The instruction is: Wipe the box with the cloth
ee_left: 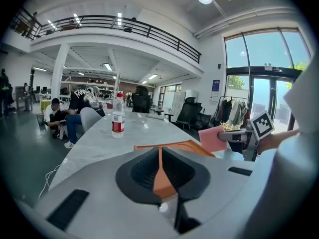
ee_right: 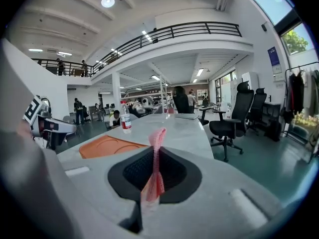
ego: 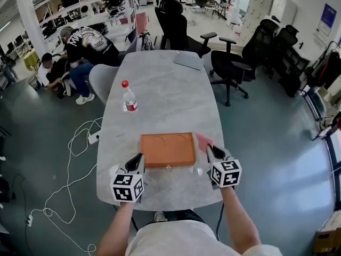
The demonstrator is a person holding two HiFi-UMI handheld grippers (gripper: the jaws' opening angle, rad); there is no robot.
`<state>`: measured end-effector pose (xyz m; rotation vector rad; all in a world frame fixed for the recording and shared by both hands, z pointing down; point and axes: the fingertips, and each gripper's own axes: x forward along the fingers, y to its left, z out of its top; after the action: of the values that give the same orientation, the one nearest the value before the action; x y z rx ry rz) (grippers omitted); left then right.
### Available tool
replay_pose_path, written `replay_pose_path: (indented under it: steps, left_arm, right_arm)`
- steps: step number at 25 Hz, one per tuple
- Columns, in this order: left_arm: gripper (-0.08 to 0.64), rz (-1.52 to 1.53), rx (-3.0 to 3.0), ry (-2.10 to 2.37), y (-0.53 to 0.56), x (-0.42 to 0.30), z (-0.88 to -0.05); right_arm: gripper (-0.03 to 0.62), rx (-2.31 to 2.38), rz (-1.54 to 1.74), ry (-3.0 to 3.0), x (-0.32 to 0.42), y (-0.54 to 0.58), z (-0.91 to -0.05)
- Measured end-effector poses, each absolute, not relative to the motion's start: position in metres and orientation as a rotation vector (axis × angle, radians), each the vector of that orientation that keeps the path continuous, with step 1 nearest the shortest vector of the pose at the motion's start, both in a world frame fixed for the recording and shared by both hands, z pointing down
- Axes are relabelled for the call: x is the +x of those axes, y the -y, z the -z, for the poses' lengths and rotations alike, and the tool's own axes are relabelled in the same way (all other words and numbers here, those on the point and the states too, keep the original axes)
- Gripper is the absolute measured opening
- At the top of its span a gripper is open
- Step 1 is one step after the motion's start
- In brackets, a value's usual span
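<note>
A flat orange box [ego: 167, 149] [ee_left: 192, 146] [ee_right: 104, 146] lies on the grey table [ego: 160, 89], near its front edge. My left gripper [ego: 140, 158] [ee_left: 160, 151] sits at the box's front left corner. Its jaws are closed to a thin slit, and the box's orange shows through it. My right gripper [ego: 209, 148] [ee_right: 158, 151] is just off the box's right edge, shut on a pink cloth [ego: 203, 139] [ee_left: 213, 138] [ee_right: 155, 173]. The cloth sticks up past the jaw tips and is held off the box, not touching it.
A water bottle [ego: 128, 97] [ee_left: 118, 118] with a red cap stands on the table beyond the box. A grey laptop [ego: 187, 61] lies at the far end. Black office chairs [ego: 234, 63] stand to the right, people [ego: 85, 41] sit at the far left, and cables [ego: 74, 153] lie on the floor.
</note>
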<state>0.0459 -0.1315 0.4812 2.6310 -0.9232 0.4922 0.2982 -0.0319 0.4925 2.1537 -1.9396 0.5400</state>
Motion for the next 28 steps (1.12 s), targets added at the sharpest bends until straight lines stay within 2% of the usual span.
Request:
replay_pose_path:
  steps: [11,28]
  left_arm:
    - [0.026,-0.546,2.545,1.07,0.138,0.071,-0.484]
    - [0.026,-0.556,2.499,1.14,0.136,0.07,-0.489]
  right_arm:
    - [0.015,2.016,-0.69,2.099,0.327,0.074,-0.531]
    - [0.015,1.833,-0.753,2.23,0.309,0.085,-0.555]
